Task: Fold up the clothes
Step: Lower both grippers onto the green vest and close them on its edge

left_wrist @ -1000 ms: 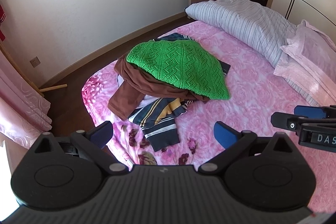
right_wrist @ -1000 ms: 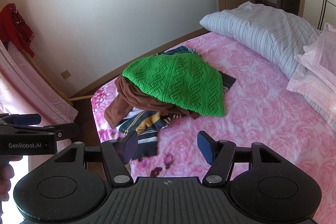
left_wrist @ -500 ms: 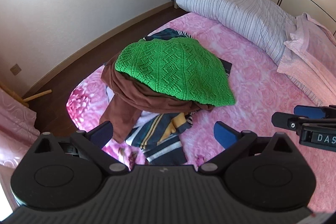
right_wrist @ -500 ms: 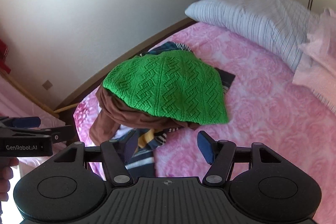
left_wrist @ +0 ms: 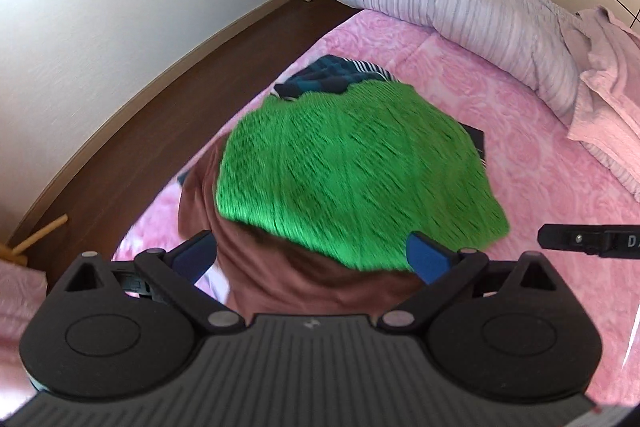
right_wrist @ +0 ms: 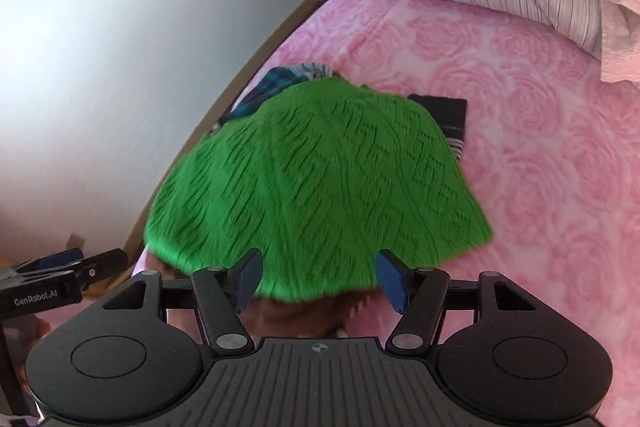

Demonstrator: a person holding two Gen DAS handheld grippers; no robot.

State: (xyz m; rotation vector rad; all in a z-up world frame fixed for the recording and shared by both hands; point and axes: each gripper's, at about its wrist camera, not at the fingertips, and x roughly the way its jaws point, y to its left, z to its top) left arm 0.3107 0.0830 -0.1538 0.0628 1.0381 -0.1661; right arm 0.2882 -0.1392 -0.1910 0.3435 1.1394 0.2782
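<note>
A heap of clothes lies on the pink bed. On top is a green knitted sweater [left_wrist: 352, 171] [right_wrist: 316, 187], over a brown garment [left_wrist: 304, 275] and a dark teal checked piece [left_wrist: 324, 81] at the far side. My left gripper [left_wrist: 312, 259] hovers open just above the brown garment and the sweater's near edge, nothing between its blue fingers. My right gripper [right_wrist: 320, 279] is open too, close over the sweater's near hem. Each gripper shows at the other view's edge: the right gripper [left_wrist: 588, 241], the left gripper [right_wrist: 60, 275].
A pink rose-patterned bedspread [right_wrist: 540, 167] stretches to the right of the heap. A striped pillow [left_wrist: 460, 7] and a pink pillow [left_wrist: 608, 99] lie at the head. The bed's left edge drops to a brown wooden floor [left_wrist: 168, 99] by a white wall.
Both grippers have moved forward and down toward the heap, which now fills the views; the striped garment at the front has passed out of sight below them. Both stayed open.
</note>
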